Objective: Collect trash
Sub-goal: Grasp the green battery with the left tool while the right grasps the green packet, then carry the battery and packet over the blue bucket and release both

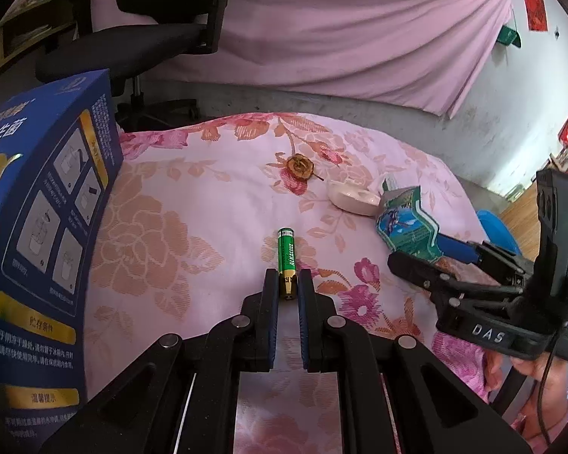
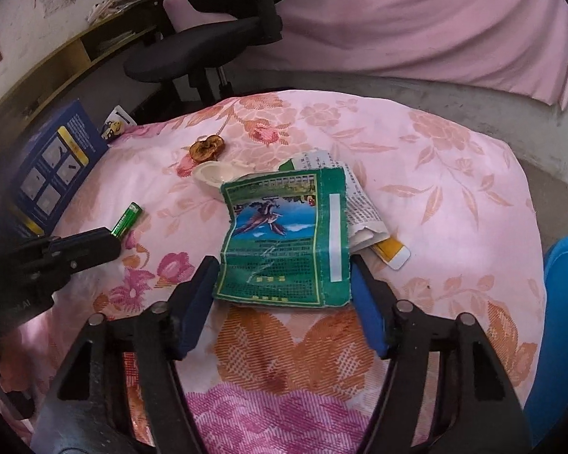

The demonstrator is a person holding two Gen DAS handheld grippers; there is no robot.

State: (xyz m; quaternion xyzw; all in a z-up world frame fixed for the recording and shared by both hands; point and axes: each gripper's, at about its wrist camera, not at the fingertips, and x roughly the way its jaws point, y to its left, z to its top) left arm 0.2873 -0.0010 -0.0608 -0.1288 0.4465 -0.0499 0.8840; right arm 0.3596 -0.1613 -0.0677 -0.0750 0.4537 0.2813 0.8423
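Observation:
A green and gold battery (image 1: 287, 249) lies on the floral pink cloth (image 1: 193, 204). My left gripper (image 1: 287, 278) is shut on its gold end. From the right wrist the same battery (image 2: 127, 219) shows at the tip of the left gripper (image 2: 108, 242). A flat green printed packet (image 2: 284, 242) lies on the cloth between the blue pads of my right gripper (image 2: 282, 268), which stands open with a finger at each side edge. A dried brown fruit slice (image 2: 207, 149) and a white shell-like cup (image 2: 216, 176) lie beyond the packet.
A tall blue carton (image 1: 38, 227) stands at the cloth's left edge. Under the packet lie a folded printed leaflet (image 2: 359, 204) and a yellow and white card (image 2: 392, 251). A black office chair (image 1: 144, 41) stands behind, and a blue object (image 2: 564, 321) is at the right.

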